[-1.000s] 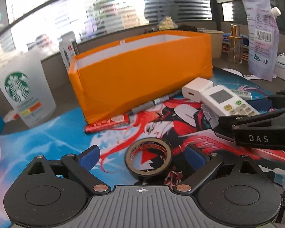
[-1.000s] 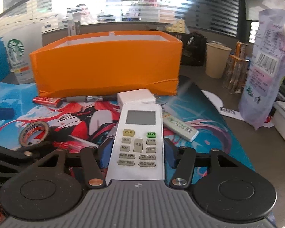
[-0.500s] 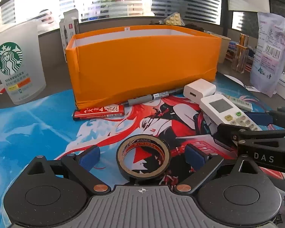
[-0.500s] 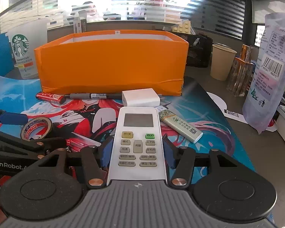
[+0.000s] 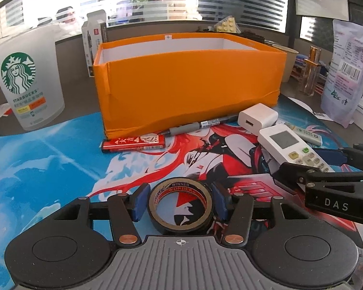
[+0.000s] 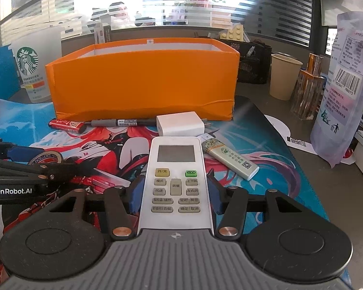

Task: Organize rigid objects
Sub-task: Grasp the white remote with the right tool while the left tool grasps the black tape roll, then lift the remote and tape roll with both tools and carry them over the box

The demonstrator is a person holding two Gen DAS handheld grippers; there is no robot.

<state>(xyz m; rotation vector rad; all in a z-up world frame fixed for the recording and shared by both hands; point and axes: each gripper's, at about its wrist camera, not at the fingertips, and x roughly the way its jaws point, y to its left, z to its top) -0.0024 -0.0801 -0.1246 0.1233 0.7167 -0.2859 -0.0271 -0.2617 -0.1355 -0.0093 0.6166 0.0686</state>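
Between pads of left gripper (image 5: 180, 201), just closed inward: tape roll (image 5: 180, 206), pressed from both sides, flat on mat (image 5: 48, 169). Right gripper (image 6: 174, 193) clamped on white remote (image 6: 175, 181). Beyond both, orange box (image 5: 191, 82); inside only white walls visible.

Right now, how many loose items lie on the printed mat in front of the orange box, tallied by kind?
Tape roll: 1
Remote control: 1
White charger: 1
Pen: 1
Red flat pack: 1
Small green-and-white stick: 1
Total: 6
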